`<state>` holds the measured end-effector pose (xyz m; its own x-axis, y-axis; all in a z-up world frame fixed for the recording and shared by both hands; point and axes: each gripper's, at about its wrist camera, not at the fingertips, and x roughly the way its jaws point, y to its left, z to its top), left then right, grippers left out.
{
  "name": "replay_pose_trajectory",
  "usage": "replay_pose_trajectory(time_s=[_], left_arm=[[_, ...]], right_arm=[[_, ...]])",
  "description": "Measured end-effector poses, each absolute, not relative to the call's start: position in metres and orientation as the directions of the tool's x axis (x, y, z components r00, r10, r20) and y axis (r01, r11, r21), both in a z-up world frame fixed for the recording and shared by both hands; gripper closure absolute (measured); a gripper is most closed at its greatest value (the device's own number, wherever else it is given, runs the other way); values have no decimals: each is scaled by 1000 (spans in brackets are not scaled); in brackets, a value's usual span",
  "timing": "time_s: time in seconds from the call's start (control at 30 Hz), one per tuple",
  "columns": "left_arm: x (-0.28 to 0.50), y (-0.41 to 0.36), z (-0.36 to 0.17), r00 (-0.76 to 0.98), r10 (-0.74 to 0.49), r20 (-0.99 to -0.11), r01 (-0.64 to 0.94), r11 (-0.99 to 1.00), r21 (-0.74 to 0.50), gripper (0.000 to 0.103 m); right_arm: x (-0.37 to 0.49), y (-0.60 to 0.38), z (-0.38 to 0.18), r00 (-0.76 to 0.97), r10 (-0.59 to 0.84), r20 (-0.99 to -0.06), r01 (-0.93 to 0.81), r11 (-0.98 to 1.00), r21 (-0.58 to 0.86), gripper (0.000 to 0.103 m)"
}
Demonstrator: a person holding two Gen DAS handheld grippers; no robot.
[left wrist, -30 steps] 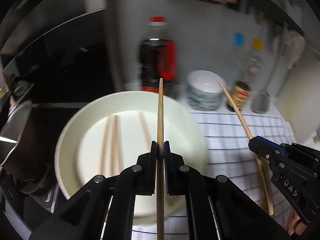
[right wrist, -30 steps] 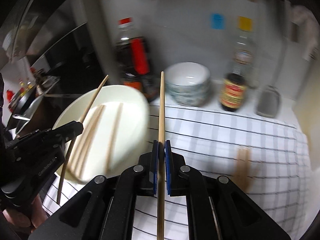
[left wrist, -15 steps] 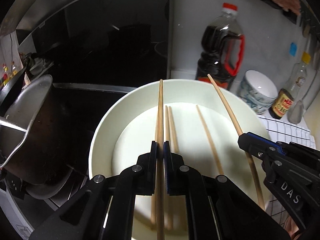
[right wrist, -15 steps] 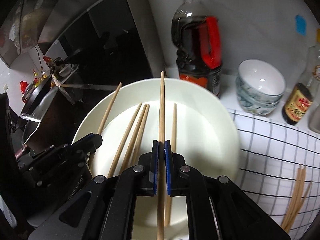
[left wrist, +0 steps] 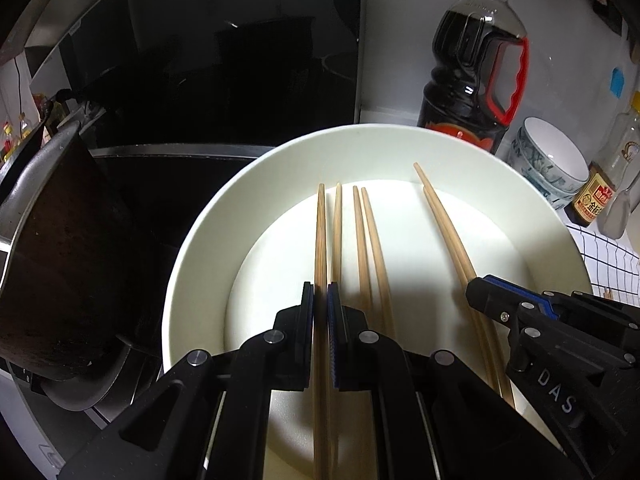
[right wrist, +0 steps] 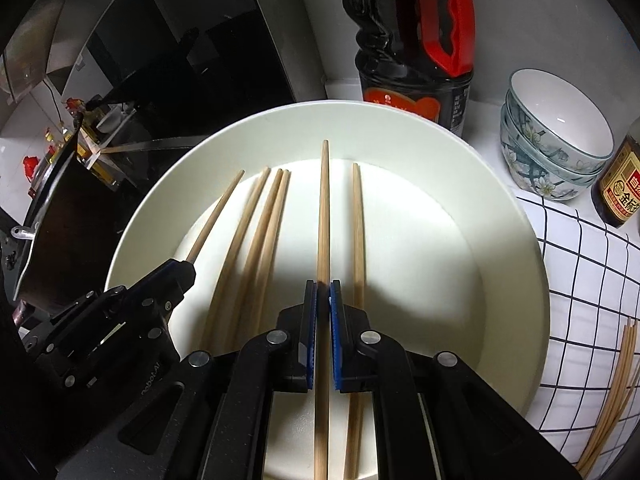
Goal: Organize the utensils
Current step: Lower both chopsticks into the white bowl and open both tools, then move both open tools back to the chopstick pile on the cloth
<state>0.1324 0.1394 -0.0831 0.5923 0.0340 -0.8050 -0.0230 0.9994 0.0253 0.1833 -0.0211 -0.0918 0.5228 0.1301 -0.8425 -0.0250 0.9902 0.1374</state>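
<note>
Both grippers were over the white plate (right wrist: 500, 216), each with 1 chopstick pinched. The left gripper (left wrist: 320, 300) had its fingers nearly closed on a chopstick (left wrist: 321, 240) running straight ahead, with 3 loose ones lying on the plate just right of the fingers. The right gripper (right wrist: 323, 292) clamped its own chopstick (right wrist: 323, 208), another lying just right of it. Looked like the drop-off step to me: next move is probably lowering and opening the fingers so both sticks settle flat. More chopsticks (right wrist: 616, 392) waited on the checked cloth (right wrist: 580, 280), far right.
</note>
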Motion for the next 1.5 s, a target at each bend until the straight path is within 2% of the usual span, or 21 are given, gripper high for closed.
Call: replay_pose_trajectory(time_s=[0.2,0.27,0.4,0.47,0.5,0.7,1.17,1.5], left_arm=[[134,141,-83,582,42,-812,-40,999,23,92],[134,143,-81,583,43,-811,-47,999,20,79],[131,146,-76,600,60,-798,-62,998,28,60],[128,146,-72,613,69,-787,-68,997,35,45],[126,146,-70,619,73,-782,-70,997,38,44],[118,146,-63,626,77,-776,-62,997,48,44],[94,141,-45,648,69,-759,-44,998,54,38],[80,123,-40,642,30,-766,-2,999,38,37]], right_arm=[[184,-20,-93,528,120,-841,-21,992,128,97],[183,-22,-91,536,119,-836,-16,991,130,95],[179,-24,-86,549,105,-829,-11,993,119,92],[177,-27,-84,550,106,-828,-9,993,121,92],[176,-28,-84,551,107,-828,-8,992,123,91],[165,-31,-79,560,104,-822,-7,993,120,85],[128,-43,-57,602,86,-794,25,992,126,78],[96,-61,-50,621,54,-782,70,990,124,76]])
